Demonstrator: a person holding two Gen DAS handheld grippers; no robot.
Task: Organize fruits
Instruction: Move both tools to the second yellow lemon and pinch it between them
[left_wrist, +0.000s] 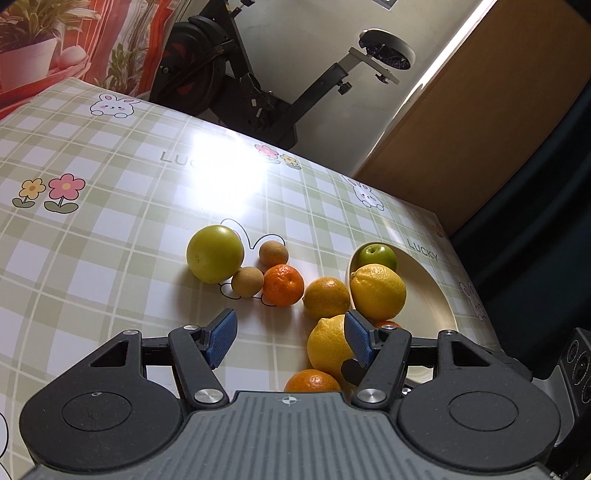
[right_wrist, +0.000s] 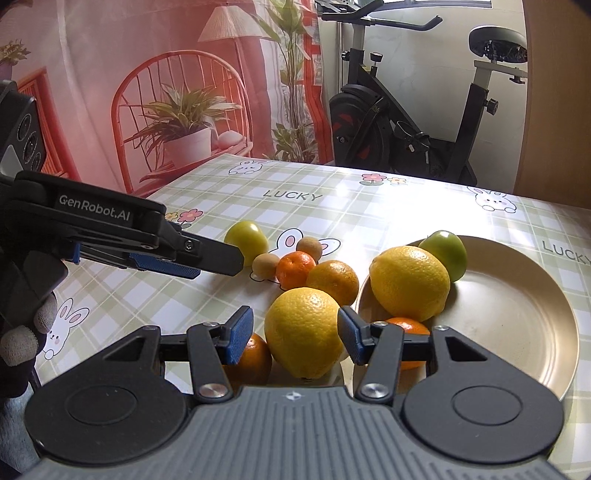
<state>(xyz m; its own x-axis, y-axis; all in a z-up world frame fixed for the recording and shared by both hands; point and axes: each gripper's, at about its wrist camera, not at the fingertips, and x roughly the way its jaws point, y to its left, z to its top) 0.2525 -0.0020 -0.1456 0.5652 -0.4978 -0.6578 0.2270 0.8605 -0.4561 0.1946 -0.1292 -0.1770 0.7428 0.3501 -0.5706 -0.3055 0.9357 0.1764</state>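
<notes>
A tan plate (right_wrist: 517, 332) holds a lemon (right_wrist: 410, 282), a green apple (right_wrist: 445, 254) and a mandarin (right_wrist: 410, 332). My right gripper (right_wrist: 295, 336) is open, its blue pads either side of a second lemon (right_wrist: 304, 332) on the table by the plate's left rim. An orange (right_wrist: 253, 358) lies under its left finger. Further left are an orange (left_wrist: 326, 298), a mandarin (left_wrist: 283, 285), two small brown fruits (left_wrist: 247, 281) and a yellow-green apple (left_wrist: 215, 253). My left gripper (left_wrist: 291, 338) hovers open and empty before them, and shows from the side as the left gripper (right_wrist: 218, 264).
The table has a green checked cloth (left_wrist: 110, 229) with rabbits and flowers. Beyond its far edge stand an exercise bike (right_wrist: 399, 122) and a red printed backdrop (right_wrist: 147, 92). A brown board (left_wrist: 480, 122) lies off the right edge. A gloved hand (right_wrist: 26, 332) holds the left gripper.
</notes>
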